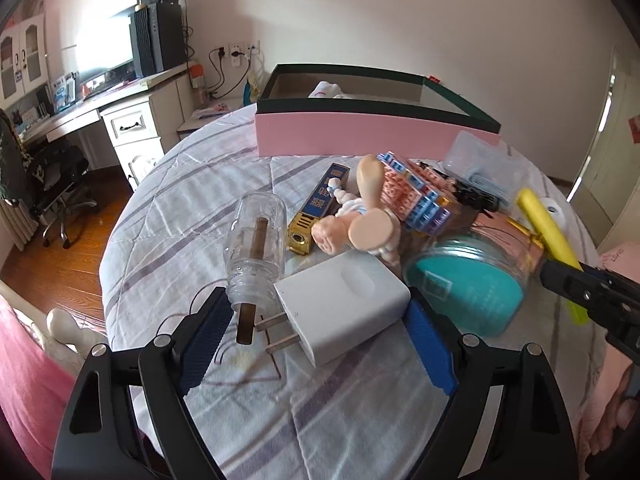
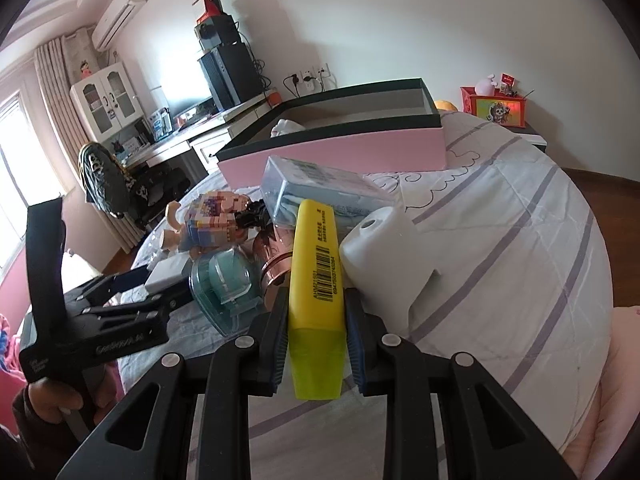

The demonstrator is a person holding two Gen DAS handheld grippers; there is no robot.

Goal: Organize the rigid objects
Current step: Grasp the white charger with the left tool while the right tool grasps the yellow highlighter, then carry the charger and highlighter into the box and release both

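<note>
Blue-padded left gripper point(image 1: 316, 332) straddles the white plastic plug-in charger point(image 1: 340, 304) on the striped bedsheet point(image 1: 168, 240), jaws wide, pads not yet pressing; close squarely on its flat sides, clear of the clear glass bottle point(image 1: 256, 236).

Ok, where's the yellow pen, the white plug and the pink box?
yellow highlighter point(image 2: 316, 264), right wrist view, barcode on its barrel.
white charger plug point(image 1: 340, 300), left wrist view, its top face.
pink box point(image 1: 360, 134), left wrist view, its front wall.
</note>
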